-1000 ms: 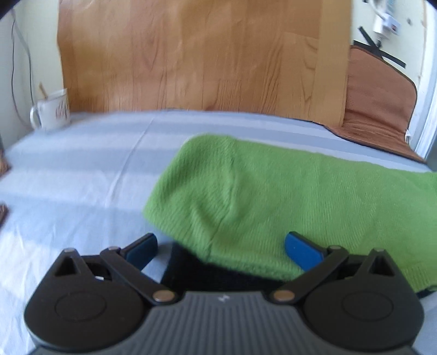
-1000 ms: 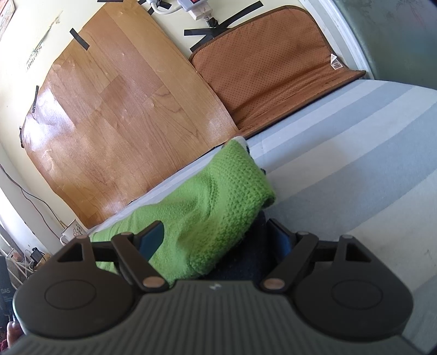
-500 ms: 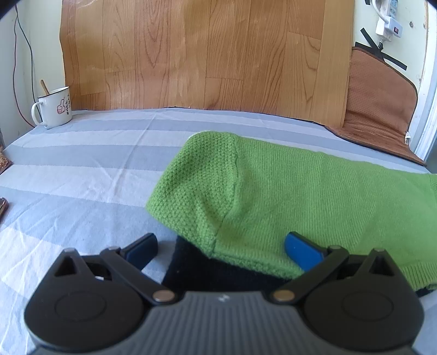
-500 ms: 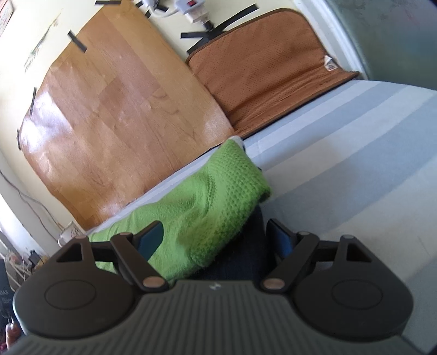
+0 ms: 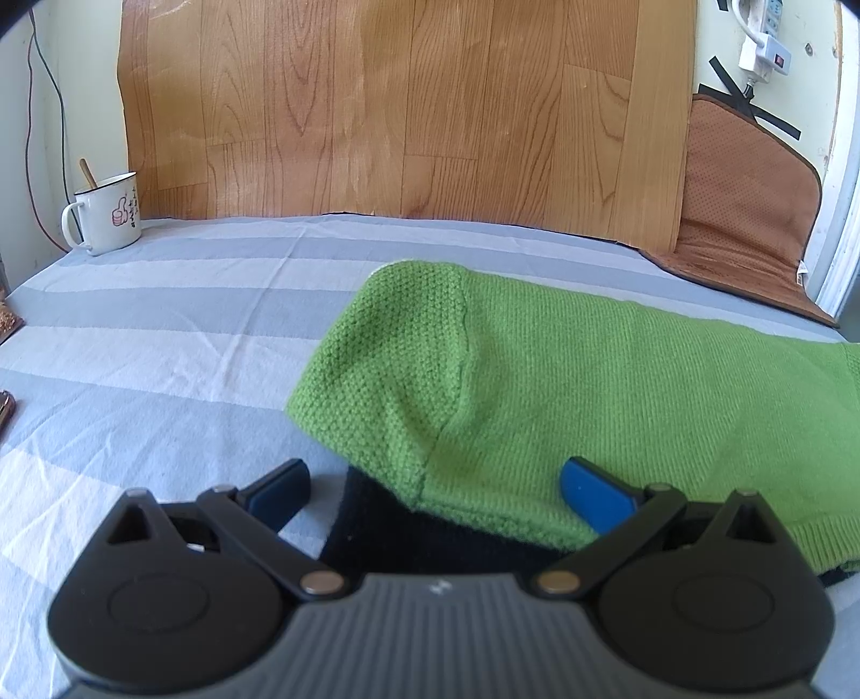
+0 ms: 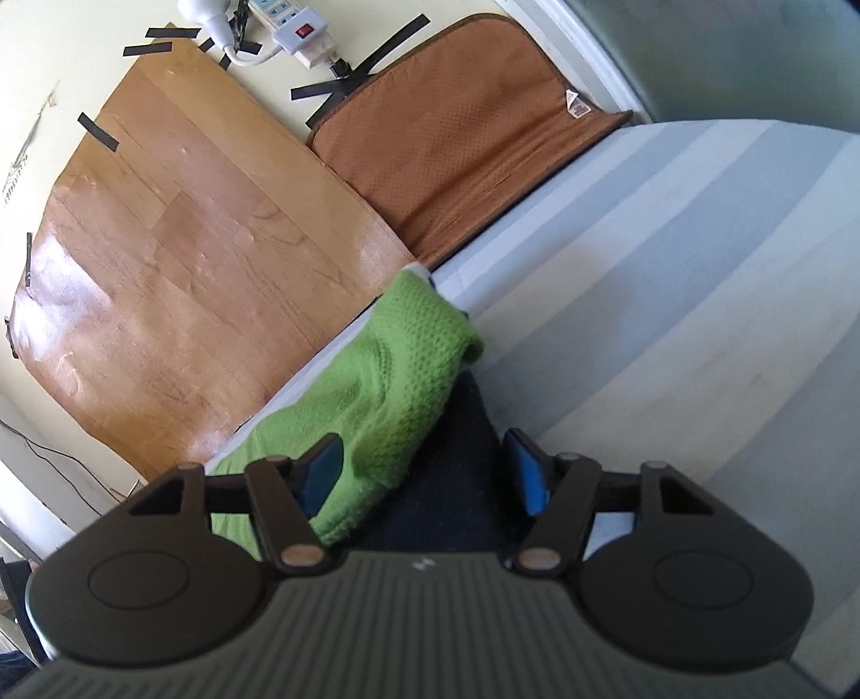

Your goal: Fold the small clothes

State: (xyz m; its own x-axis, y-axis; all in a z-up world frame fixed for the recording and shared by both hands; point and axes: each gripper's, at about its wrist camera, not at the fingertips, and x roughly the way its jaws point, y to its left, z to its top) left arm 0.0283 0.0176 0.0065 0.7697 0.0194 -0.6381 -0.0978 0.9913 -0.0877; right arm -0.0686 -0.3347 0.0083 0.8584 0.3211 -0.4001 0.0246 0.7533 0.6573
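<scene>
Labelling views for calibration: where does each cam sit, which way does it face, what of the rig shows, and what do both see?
Left wrist: on the left gripper, looking forward and down across the striped blue-and-white sheet at the green knitted garment over dark fabric, toward the wood-pattern wall panel and white enamel mug; jaws apart.
Right wrist: on the right gripper, rolled, facing the garment's other end; jaws closing around green and dark fabric, pads not yet pressing.
Shared: garment, sheet, panel, brown perforated mat, white power strip.

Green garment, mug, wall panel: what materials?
Green garment: knit, probably wool or acrylic; visible loop texture, matte.
Mug: looks enamelled metal; glossy white, dark rim.
Wall panel: wood-grain sheet, likely vinyl; slight sheen, curling edge.
</scene>
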